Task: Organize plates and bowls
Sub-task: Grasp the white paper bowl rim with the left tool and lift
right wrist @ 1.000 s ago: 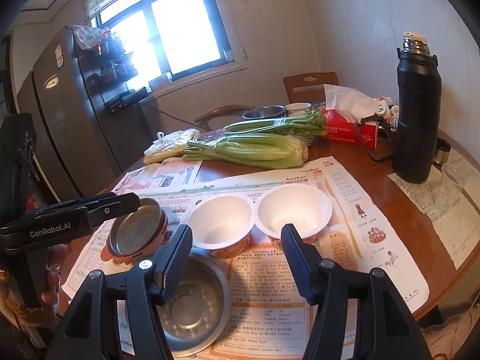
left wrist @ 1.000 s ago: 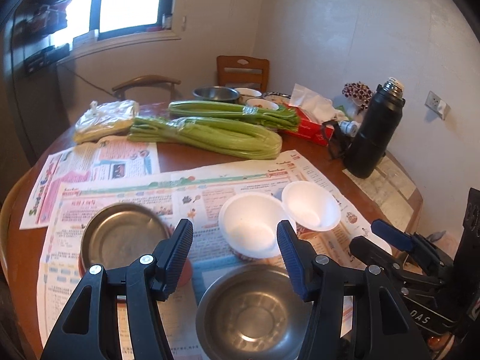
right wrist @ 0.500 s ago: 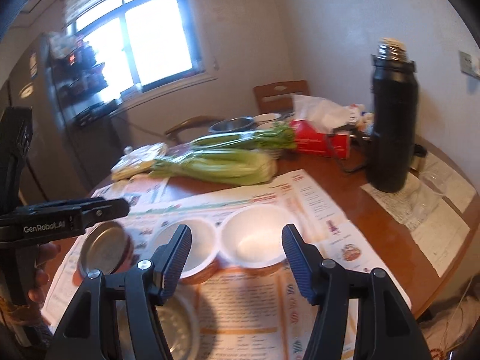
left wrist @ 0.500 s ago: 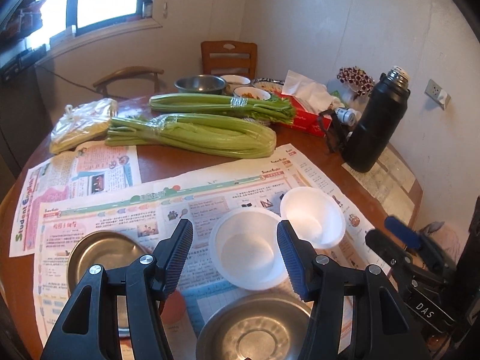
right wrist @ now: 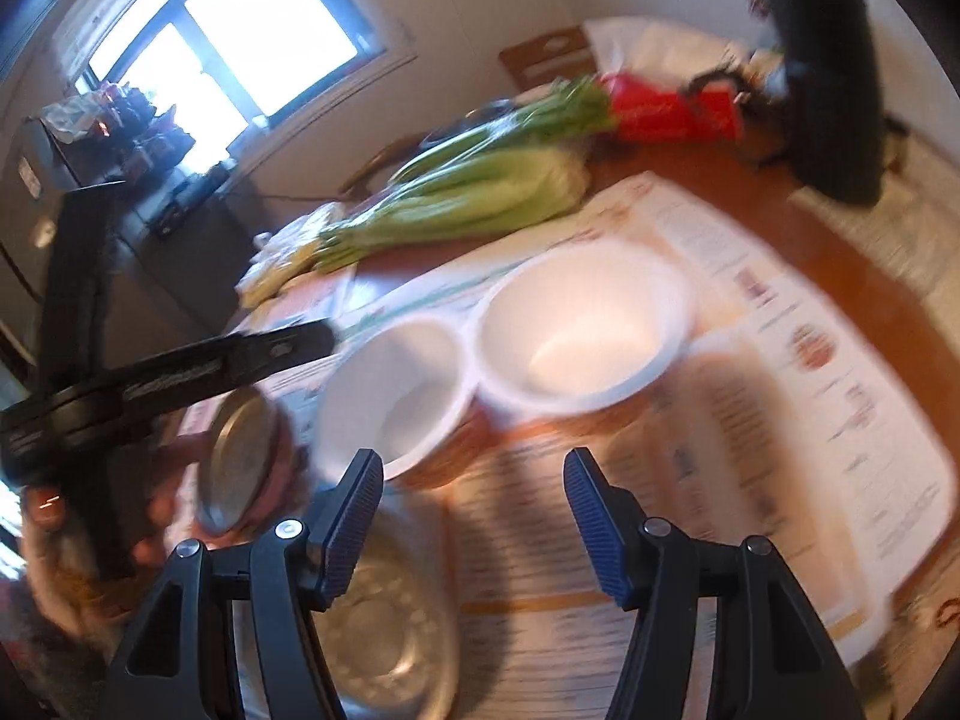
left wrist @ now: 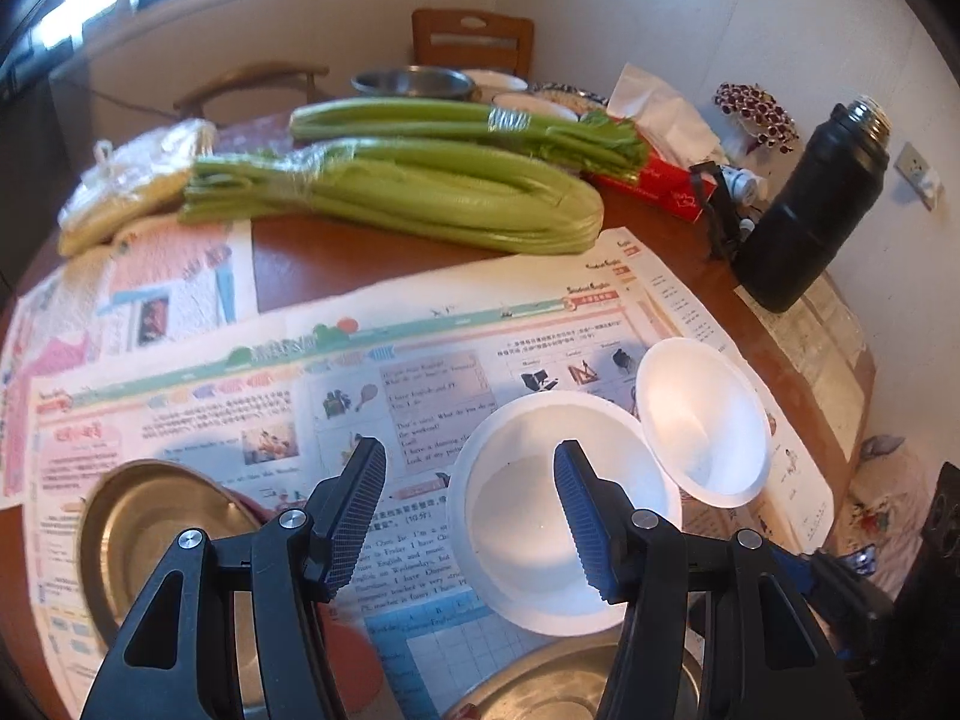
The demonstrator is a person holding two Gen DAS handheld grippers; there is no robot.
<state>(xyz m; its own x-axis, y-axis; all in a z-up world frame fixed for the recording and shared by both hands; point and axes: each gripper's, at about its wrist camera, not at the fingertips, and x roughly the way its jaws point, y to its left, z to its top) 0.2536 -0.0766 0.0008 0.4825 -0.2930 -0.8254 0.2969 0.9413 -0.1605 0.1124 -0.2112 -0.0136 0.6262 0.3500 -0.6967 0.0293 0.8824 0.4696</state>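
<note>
Four bowls sit unstacked on the newspaper-covered tabletop point(left wrist: 288, 258), a sign the organizing has barely begun. Two white bowls rest rim to rim: the nearer white bowl point(left wrist: 528, 516) lies at about 4 o'clock in the left wrist view, and the farther white bowl point(left wrist: 702, 420) sits tilted just beyond it at 3 o'clock. One steel bowl with a red underside point(left wrist: 156, 528) stands at 8 o'clock, and a second steel bowl point(left wrist: 564, 684) shows at the bottom edge near 6 o'clock. Nothing is nested or gathered yet, so every stacking step appears still ahead.

The left hand-held gripper point(left wrist: 468, 516) hangs over the newspaper with its jaws apart and empty; its right finger overlaps the nearer white bowl in the picture, though contact cannot be confirmed. The right hand-held gripper point(right wrist: 474, 516), seen in a motion-blurred frame, also has its jaws apart and holds nothing, poised above the paper at 6 o'clock with the white bowls just beyond.

Celery bunches point(left wrist: 420, 198), a red tissue box point(left wrist: 666, 192) and a black flask point(left wrist: 810, 216) crowd the far side from 12 to 2 o'clock. More dishes point(left wrist: 414, 81) sit behind the celery, too far off to judge.
</note>
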